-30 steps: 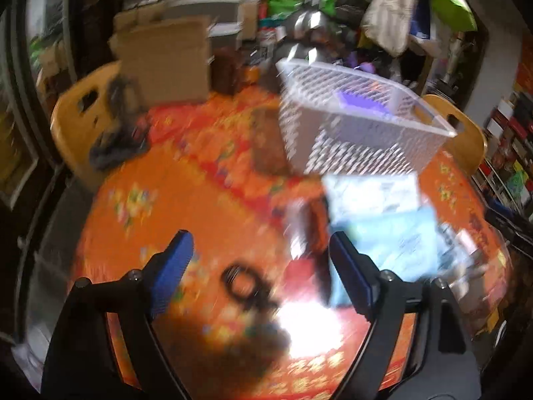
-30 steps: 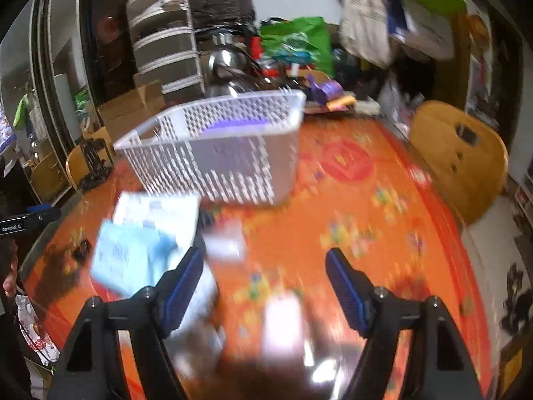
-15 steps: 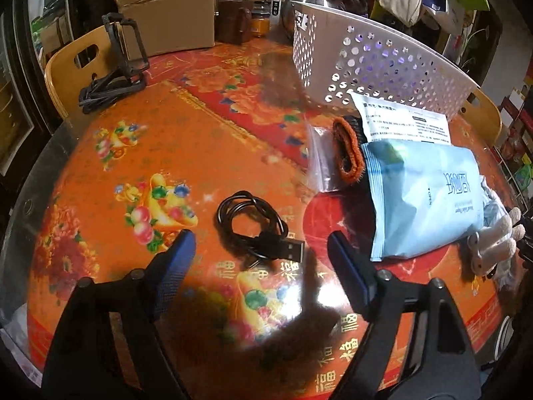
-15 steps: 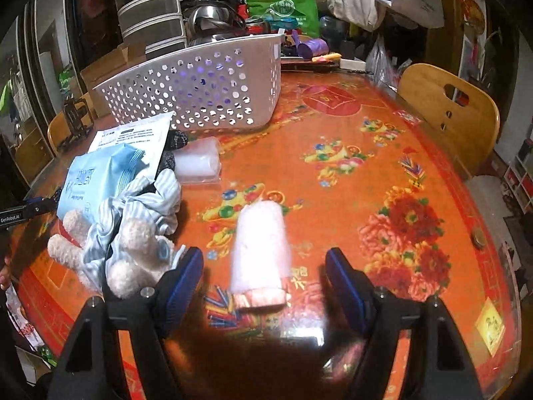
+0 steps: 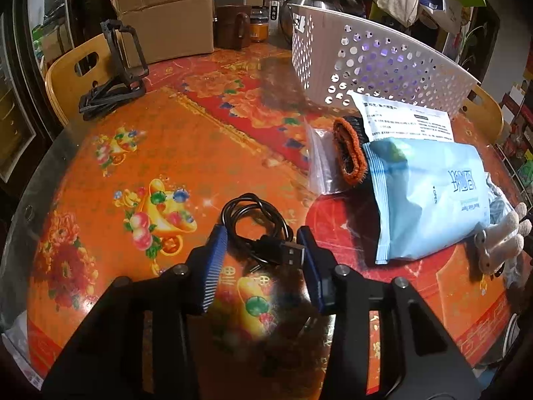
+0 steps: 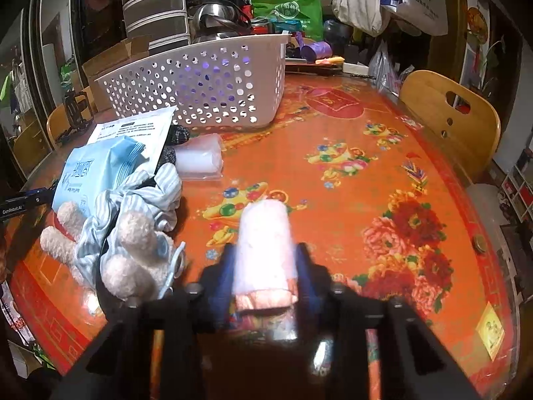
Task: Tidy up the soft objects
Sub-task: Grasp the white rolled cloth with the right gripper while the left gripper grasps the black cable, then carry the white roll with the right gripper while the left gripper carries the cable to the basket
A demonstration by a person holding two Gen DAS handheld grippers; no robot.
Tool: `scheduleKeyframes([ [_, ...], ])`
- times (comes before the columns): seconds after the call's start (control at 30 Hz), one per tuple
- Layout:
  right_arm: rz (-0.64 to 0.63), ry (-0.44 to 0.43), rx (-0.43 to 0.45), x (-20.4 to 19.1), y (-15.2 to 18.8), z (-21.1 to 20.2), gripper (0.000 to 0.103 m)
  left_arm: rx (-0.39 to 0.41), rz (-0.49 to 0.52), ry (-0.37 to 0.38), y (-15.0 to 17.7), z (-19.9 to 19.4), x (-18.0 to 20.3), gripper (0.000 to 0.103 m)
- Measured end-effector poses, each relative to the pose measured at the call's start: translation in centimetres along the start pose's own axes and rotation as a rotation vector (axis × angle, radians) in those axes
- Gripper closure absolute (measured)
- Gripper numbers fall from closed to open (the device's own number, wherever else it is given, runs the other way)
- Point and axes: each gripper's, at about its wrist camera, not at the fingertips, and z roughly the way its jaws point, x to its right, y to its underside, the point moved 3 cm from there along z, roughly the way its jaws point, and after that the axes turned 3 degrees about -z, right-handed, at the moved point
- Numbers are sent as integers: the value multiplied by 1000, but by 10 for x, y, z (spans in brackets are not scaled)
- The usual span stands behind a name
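The right gripper (image 6: pixel 263 260) pinches a rolled pink towel (image 6: pixel 265 250) lying on the worktop (image 6: pixel 366 200), nearer than the white basket (image 6: pixel 206 83). Only the left view shows the left gripper (image 5: pixel 263 250), narrowed around a black USB cable (image 5: pixel 260 230).

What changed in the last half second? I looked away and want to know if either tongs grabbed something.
Both tongs narrowed. The left tongs closed in around the black cable, its fingers now at the coil's sides. The right tongs closed onto the pink towel roll, pressing both its sides. The white basket, blue packet and stuffed toy stayed put.
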Motion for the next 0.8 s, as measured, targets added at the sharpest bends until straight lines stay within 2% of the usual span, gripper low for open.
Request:
scheduleKeyframes([
  [0.33,48,-23,47,7,0,-6,72,73,-13,25,4,-14,-2,66],
  [0.53,64,-23,62,10,-1,-9,72,88,-13,31,0,-22,3,66],
  [0.8,63,-37,114,14,-28,-26,72,137,-1,44,-23,-41,11,66],
])
